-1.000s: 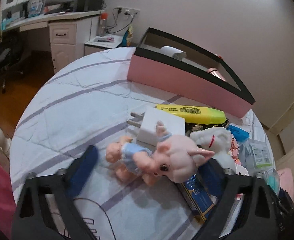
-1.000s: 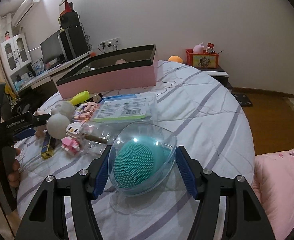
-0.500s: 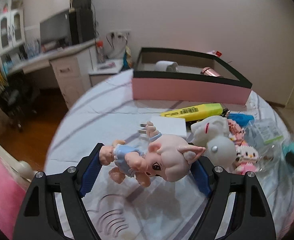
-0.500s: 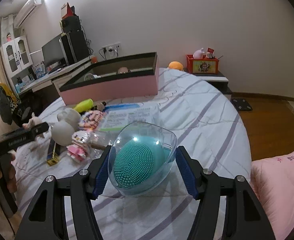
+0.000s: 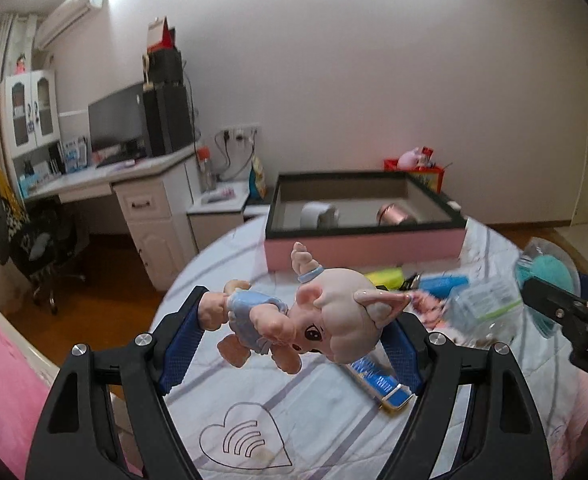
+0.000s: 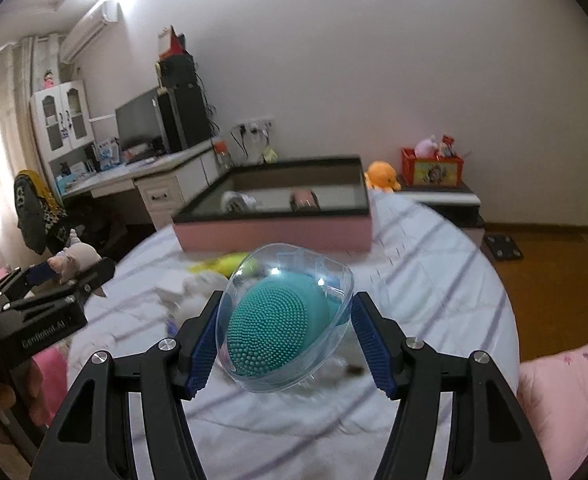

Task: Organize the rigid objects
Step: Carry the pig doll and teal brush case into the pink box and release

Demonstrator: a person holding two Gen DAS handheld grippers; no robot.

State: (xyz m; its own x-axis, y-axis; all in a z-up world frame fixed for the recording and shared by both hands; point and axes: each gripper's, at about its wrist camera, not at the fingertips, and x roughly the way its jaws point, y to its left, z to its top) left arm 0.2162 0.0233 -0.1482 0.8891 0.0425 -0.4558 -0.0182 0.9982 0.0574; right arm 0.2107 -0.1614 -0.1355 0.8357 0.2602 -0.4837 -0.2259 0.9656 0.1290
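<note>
**Two items lifted, bound for the pink box**

- Left gripper [image 5: 298, 336]: closed on the pig figurine [image 5: 306, 322], pads at its feet and its head. The figurine lies sideways in the grip, clear of the bedspread [image 5: 294, 420].
- Right gripper [image 6: 285, 340]: pinching the clear case [image 6: 289, 316] that holds a teal scrubber [image 6: 269, 330], one pad on each side wall, the item held above the bed.
- Pink box [image 5: 364, 246]: open-topped, dark rim, at the far side of the bed, ahead of both grippers. Already inside: a white roll [image 5: 318, 215] and a rose-coloured can [image 5: 396, 215].
- Still on the bedspread, near the box front: a yellow marker [image 5: 386, 278], a blue packet [image 5: 386, 386], and a blurred pile of small toys and wrappers that cannot be itemised.

Step in hand, as judged: carry phase; both pieces are picked up and not yet over the box.

Next move calls for: bringing each gripper above the dark rim, high enough to clear it, lowering into free floor space beside the roll and can, then releasing. The figurine's end-to-end hold looks prone to pivot; steady travel is advisable.
</note>
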